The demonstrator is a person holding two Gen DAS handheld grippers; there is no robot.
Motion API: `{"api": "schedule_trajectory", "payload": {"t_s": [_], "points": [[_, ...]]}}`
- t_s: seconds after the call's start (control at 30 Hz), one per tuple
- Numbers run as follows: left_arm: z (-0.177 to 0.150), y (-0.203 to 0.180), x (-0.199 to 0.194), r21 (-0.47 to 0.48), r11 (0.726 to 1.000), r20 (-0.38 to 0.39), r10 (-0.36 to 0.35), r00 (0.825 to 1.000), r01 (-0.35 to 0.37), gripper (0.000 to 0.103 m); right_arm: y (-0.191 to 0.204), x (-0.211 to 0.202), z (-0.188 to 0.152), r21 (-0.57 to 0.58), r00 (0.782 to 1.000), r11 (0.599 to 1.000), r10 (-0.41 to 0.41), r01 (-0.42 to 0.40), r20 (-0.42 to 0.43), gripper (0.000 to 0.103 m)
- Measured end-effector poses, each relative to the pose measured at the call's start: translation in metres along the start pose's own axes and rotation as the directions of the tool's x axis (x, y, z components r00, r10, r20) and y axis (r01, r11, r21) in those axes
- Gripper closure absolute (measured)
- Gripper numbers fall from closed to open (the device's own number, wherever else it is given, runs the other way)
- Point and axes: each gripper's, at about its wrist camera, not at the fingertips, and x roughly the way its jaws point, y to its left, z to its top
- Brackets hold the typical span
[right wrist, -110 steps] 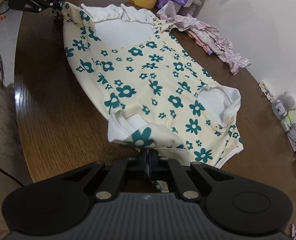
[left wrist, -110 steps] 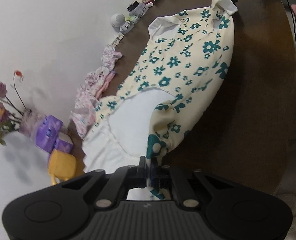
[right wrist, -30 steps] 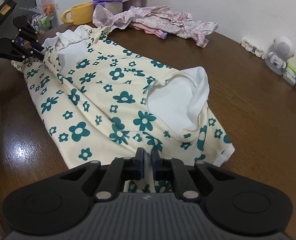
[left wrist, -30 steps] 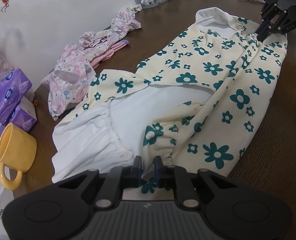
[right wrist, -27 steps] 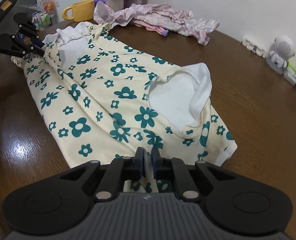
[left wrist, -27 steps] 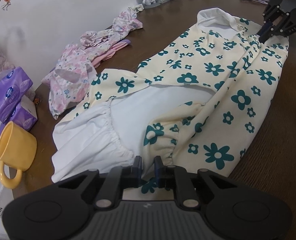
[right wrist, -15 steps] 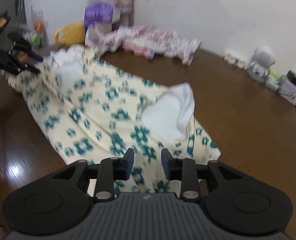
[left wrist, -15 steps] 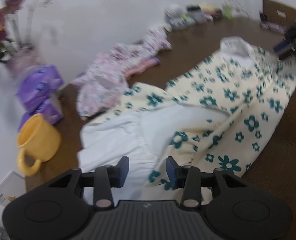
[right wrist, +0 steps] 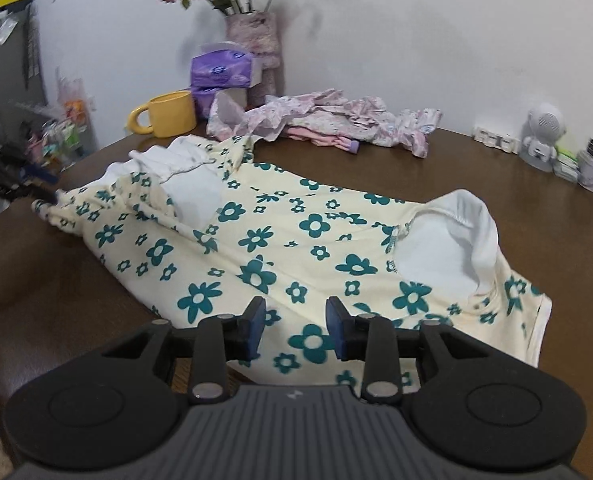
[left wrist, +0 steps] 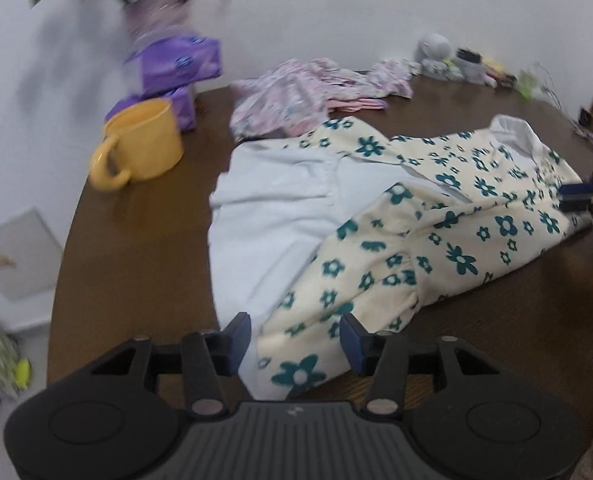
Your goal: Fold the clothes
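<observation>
Left wrist view: left hand-held gripper (left wrist: 295,338) spread, nothing between its fingers; a second ago it pinched the hem of the dress (left wrist: 436,220), so the cloth has just been let go. One dress, lengthwise fold laid, white lining showing mid-frame, on the desk (left wrist: 136,240). Upper left: one mug (left wrist: 144,144), two tissue packs (left wrist: 176,60). One pink heap of clothes (left wrist: 296,92) at upper centre.

Right wrist view: right hand-held gripper (right wrist: 294,324) likewise spread and empty above the dress's near edge; it too was clamped a second ago. Both releases suggest this fold is finished; a cross fold probably remains. One vase (right wrist: 252,40) at top centre, one small robot figure (right wrist: 544,136) at right.
</observation>
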Motion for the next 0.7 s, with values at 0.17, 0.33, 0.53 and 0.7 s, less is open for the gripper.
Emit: {"api": "schedule_trajectory", "payload": {"t_s": [0.17,0.33,0.53,0.7], "points": [[-0.004,0.01,0.019,-0.046,0.999,-0.031,-0.015,0.999,0.014,0.055,0.006,0.007,-0.011,0.034,0.998,0.997,-0.062,0.062,-0.009,0.063],[0.001,0.01,0.024,-0.039,0.999,-0.001,0.021,1.0,-0.021,0.1,0.004,0.012,-0.016,0.051,0.997,0.996,-0.078,0.079,-0.025,0.061],[0.012,0.002,0.009,0.024,0.997,0.074,0.069,0.995,-0.071,0.103,0.01,0.014,-0.019,0.033,0.993,0.993,-0.112,0.113,-0.027,0.056],[0.027,-0.002,0.003,0.069,0.99,0.112,0.114,0.987,-0.122,0.103,0.011,0.016,-0.018,0.024,0.992,0.992,-0.124,0.125,-0.028,0.055]]}}
